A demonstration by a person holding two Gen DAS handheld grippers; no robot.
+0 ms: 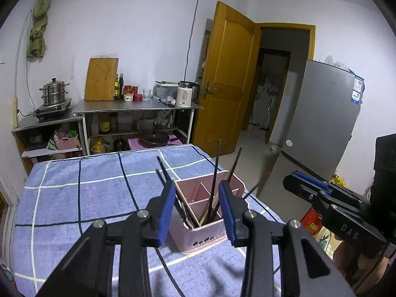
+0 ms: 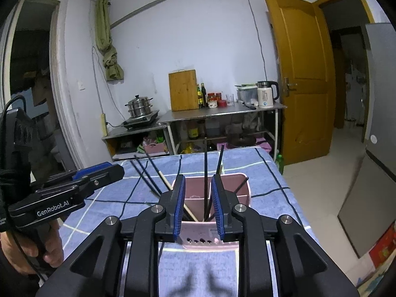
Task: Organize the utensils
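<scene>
the pink plastic divided utensil caddy (image 1: 210, 222) stands on the blue checked cloth-covered counter (image 1: 81, 198), so its thin black chopsticks (image 1: 214, 173) lean upright, sorted by compartment. the left claw (image 1: 198, 210) and the right claw (image 2: 196, 206) are both spread and empty, the caddy just beyond their fingertips.

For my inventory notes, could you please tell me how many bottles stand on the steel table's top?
2 bottles: one just right of the cutting board, the other beside it, left of the jars. Others may hide behind them.
</scene>
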